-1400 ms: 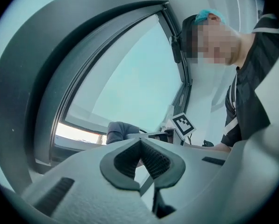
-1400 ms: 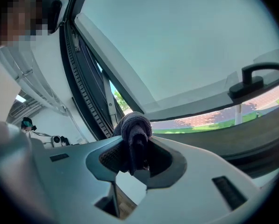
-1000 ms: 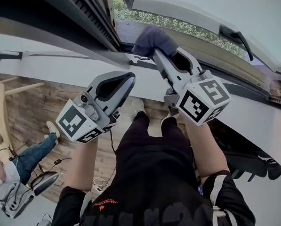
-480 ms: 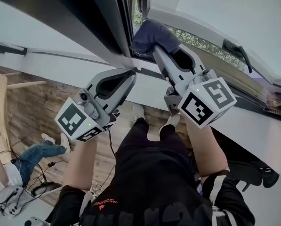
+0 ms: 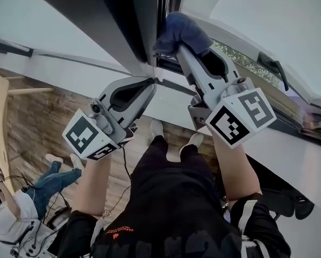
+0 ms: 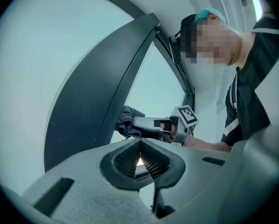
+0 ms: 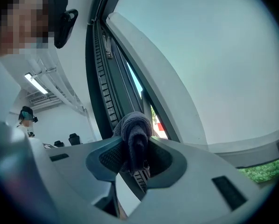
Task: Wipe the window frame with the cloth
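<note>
A dark blue-grey cloth is bunched in my right gripper, which is shut on it. The cloth presses against the dark upright window frame where it meets the opening. In the right gripper view the cloth hangs folded between the jaws, with the ribbed frame track right behind it. My left gripper hovers lower and to the left, over the white sill, shut and holding nothing. The left gripper view shows the cloth against the dark frame.
A white sill runs below the frame. The open sash with a black handle lies to the right, greenery beyond it. Another person is on the wooden floor at lower left. Dark gear sits at lower right.
The right gripper has slid the cloth a little upward along the dark frame. The left gripper has stayed almost in place. The person at lower left has shifted.
</note>
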{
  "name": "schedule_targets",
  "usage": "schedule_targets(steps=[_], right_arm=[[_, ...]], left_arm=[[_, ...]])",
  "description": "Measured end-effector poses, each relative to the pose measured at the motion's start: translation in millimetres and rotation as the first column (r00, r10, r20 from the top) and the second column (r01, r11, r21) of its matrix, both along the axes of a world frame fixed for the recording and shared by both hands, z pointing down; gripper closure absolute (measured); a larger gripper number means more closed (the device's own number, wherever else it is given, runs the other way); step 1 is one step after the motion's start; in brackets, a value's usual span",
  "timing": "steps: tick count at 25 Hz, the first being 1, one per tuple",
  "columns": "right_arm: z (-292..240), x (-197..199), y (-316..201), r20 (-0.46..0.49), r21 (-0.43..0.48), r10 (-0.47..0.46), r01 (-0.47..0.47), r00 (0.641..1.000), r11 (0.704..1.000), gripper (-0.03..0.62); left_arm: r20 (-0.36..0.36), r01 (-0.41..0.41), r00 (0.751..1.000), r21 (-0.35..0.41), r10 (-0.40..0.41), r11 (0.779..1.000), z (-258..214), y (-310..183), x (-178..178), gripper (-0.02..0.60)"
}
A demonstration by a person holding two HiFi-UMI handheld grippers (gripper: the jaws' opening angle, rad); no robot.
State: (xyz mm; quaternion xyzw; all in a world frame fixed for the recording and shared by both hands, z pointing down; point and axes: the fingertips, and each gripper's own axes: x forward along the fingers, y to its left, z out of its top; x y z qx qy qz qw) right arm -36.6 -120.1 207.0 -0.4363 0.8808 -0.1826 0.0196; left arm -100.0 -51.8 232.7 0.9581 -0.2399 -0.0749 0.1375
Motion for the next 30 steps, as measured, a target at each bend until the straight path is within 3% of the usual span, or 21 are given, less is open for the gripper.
schedule_targets(steps=[30], right_arm=[[94, -12, 0, -0.011, -0.14, -0.002, 0.0, 1.0, 0.99, 0.484]], left_arm=[[0.005, 0.032, 0.999, -0.127, -0.031, 0.991, 68, 19, -11, 0.563]])
